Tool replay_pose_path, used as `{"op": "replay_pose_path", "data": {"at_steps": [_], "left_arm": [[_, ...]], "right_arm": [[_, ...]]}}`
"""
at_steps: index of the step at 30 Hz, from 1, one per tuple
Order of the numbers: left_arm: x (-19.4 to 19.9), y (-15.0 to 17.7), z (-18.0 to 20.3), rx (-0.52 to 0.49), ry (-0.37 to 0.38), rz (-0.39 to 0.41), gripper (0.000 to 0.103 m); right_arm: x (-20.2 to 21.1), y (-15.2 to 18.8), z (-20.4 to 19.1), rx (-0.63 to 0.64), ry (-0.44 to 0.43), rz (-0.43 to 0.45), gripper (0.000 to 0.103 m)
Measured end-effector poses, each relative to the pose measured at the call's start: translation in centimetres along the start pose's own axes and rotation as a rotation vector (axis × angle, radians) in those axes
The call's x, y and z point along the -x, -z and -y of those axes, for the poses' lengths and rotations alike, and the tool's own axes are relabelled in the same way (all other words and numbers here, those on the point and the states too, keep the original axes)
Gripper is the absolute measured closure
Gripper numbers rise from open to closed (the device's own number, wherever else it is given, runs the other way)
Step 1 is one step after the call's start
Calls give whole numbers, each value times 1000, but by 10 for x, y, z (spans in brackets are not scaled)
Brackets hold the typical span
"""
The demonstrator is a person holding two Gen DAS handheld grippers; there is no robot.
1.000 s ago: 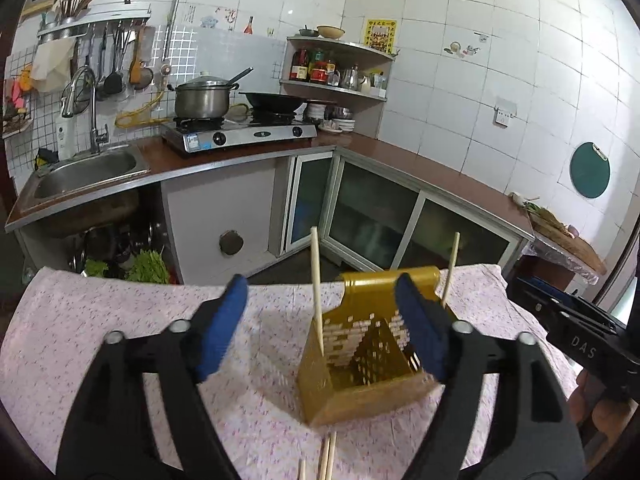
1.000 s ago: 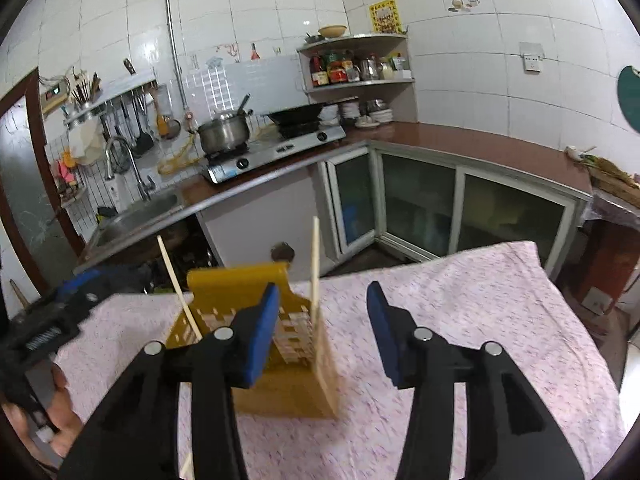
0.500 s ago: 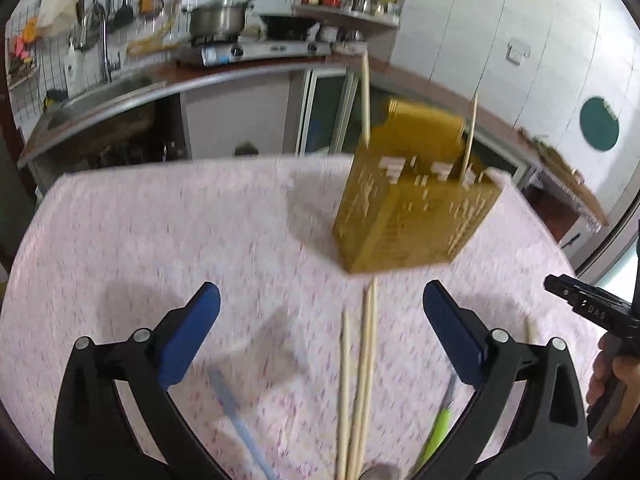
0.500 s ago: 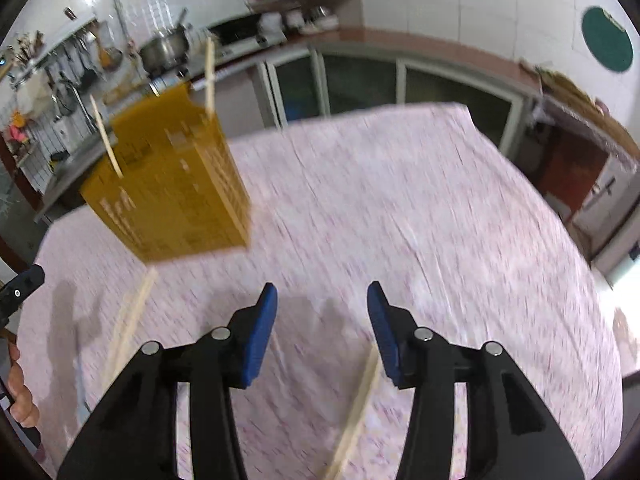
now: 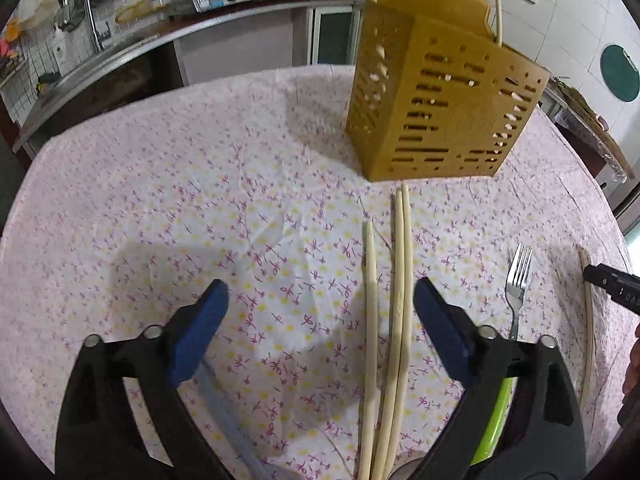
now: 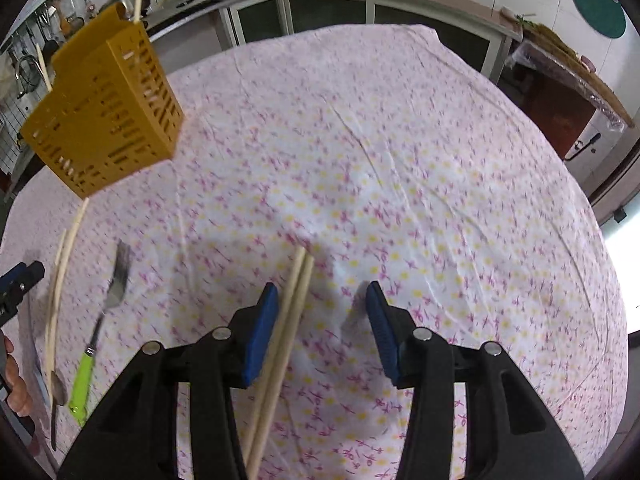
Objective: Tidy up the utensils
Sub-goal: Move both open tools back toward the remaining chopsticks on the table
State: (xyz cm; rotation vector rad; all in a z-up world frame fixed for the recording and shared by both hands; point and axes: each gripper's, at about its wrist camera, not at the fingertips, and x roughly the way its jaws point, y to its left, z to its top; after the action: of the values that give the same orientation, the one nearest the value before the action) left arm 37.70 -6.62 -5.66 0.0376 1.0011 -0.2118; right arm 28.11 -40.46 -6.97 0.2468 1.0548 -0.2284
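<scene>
A yellow slotted utensil holder (image 5: 436, 100) stands on the floral tablecloth with two chopsticks upright in it; it also shows in the right wrist view (image 6: 104, 112). Three chopsticks (image 5: 394, 312) lie in front of it, between the fingers of my open left gripper (image 5: 320, 328). A green-handled fork (image 5: 518, 280) lies to their right. My right gripper (image 6: 320, 328) is open above the cloth, with a pair of chopsticks (image 6: 286, 332) lying by its left finger. The fork (image 6: 108, 308) and a spoon (image 6: 58, 392) lie far left.
A single chopstick (image 5: 588, 312) lies near the table's right edge. A pale blue utensil (image 5: 224, 412) lies under my left finger. The table's far edge faces a kitchen counter (image 5: 200, 28) with sink and stove. The cloth (image 6: 420, 160) spreads out ahead of the right gripper.
Both grippers have pulled back from the holder and tilted down toward the table. The chopsticks, fork and spoon on the cloth have come into view. Both stay open.
</scene>
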Motion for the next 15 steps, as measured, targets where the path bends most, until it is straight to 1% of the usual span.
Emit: {"op": "replay_pose_path", "data": {"at_steps": [2,3,5,8,12,15], "left_arm": [[-5,-1,-3,8,2,-15,23],[-8,-1,-5,14,-1,-23,24],[-10,0,-6,18,4,-30,28],[-14,0,-6,15,-4,-37,29],[-20,1,-7,7,-8,-44,29],[-20,3,-6,-4,-13,-40,29]], "right_arm": [[0,1,3,-12,-13,1,59],[1,1,4,-18,-22,2,61],[5,0,5,-29,-32,9,61],[10,-2,8,-39,-29,22,62],[2,-4,8,-33,-28,-9,66],[-3,-4,9,-41,-37,-14,66]]}}
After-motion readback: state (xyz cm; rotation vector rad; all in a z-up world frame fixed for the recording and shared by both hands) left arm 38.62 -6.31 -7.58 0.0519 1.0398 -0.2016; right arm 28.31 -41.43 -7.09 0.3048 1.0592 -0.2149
